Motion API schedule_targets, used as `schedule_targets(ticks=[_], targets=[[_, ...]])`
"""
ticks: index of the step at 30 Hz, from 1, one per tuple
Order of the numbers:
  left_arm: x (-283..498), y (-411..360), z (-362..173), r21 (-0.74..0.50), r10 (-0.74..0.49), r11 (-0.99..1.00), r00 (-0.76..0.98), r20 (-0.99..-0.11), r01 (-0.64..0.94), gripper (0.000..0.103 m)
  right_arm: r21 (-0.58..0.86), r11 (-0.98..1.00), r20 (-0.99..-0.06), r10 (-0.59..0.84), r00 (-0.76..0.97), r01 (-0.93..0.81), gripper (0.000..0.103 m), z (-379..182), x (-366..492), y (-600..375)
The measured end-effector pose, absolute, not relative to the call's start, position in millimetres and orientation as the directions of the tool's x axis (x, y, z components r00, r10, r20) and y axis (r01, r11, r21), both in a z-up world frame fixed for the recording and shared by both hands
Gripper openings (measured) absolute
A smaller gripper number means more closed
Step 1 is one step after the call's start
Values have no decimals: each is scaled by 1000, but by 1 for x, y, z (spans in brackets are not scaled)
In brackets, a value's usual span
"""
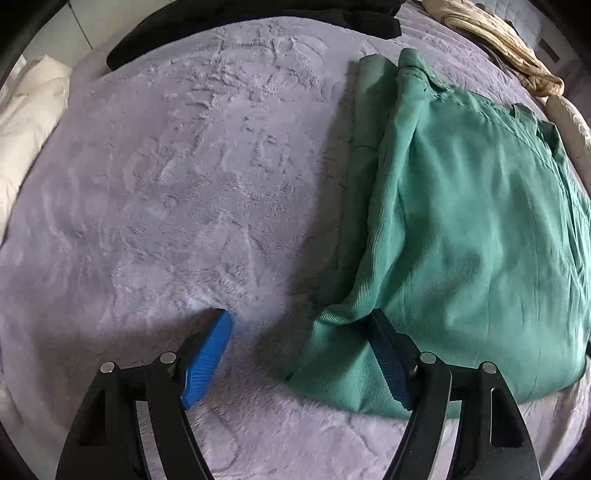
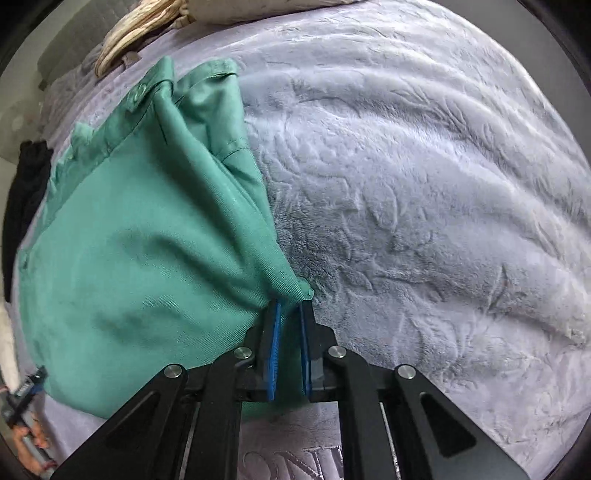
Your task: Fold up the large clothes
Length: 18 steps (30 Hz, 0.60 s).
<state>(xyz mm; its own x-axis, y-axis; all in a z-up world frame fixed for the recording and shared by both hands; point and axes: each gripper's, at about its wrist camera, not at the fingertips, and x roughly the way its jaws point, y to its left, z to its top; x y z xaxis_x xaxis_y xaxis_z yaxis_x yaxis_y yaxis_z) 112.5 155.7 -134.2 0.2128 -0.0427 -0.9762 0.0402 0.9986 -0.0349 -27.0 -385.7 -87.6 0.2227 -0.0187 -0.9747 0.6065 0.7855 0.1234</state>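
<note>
The right gripper (image 2: 289, 308) has its 2 blue pads nearly together, pinching a corner of the green garment (image 2: 147, 229), which spreads away to its left across a lilac blanket (image 2: 424, 203). The left gripper (image 1: 301, 321) stands wide open, its right finger (image 1: 388, 354) touching the garment's near edge, the other on blanket. Only the right view shows a hand (image 2: 31, 446) at its edge, cut off. Dark clothing (image 1: 240, 27) lies beyond, indistinct.

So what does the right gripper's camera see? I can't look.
The right gripper pinches a corner of a green garment lying folded on a fluffy lilac blanket. A striped cloth lies far behind.
</note>
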Motion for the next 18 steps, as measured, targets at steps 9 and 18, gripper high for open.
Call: schedule_targets(ticks=[9,18], targets=[[99,188,-118,5,16,998,174,-985,-61,77,130,747,-982,7,188,652,18,-64,-40,-378],[63,187,-90,57,55,998,158,-986,6,77,201,744,-977,104,187,637,28,-49,-63,-320]])
